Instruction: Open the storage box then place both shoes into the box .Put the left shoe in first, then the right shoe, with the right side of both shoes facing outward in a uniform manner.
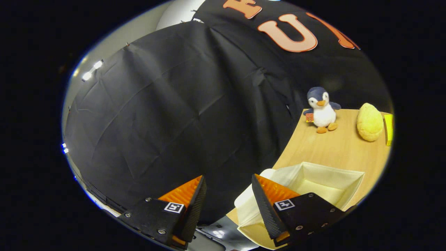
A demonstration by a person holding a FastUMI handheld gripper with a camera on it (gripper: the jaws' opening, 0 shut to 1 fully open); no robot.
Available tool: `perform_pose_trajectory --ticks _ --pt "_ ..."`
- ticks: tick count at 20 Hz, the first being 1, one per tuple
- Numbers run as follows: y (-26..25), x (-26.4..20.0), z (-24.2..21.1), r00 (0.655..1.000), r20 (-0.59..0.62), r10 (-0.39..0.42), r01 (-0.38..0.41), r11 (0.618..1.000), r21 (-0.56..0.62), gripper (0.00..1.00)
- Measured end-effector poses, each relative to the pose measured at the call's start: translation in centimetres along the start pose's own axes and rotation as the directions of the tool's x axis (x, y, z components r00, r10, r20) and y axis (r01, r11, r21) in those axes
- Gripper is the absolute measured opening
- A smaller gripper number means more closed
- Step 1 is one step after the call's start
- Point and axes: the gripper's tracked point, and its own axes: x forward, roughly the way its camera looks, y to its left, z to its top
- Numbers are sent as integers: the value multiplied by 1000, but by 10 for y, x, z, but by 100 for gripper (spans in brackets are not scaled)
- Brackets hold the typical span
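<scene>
My gripper (228,195) is open, with nothing between its fingers, and looks past the left edge of the wooden table (334,146) at the booth's black cloth wall. A cream fabric storage box (331,179) stands on the table just ahead of the right finger (264,205). Its top is open and the part of its inside that I see is bare. The right finger overlaps the box's near left corner, where a pale flap (249,205) hangs over the side. I cannot tell whether the finger touches it.
A plush penguin (322,109) stands at the table's far edge, beyond the box. A yellow plush lump (369,122) lies to its right, with a yellow object (388,129) beside it. The table's left edge curves right next to the box.
</scene>
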Motion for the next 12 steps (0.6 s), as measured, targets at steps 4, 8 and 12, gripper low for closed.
perform_pose_trajectory --ticks 4,8,12 --pt "-70 -56 7 987 79 -138 140 990 -24 84" --pt "-152 -118 -7 942 113 -315 322 946 -43 86" --pt "-228 -178 -39 874 110 -473 478 878 -23 87"
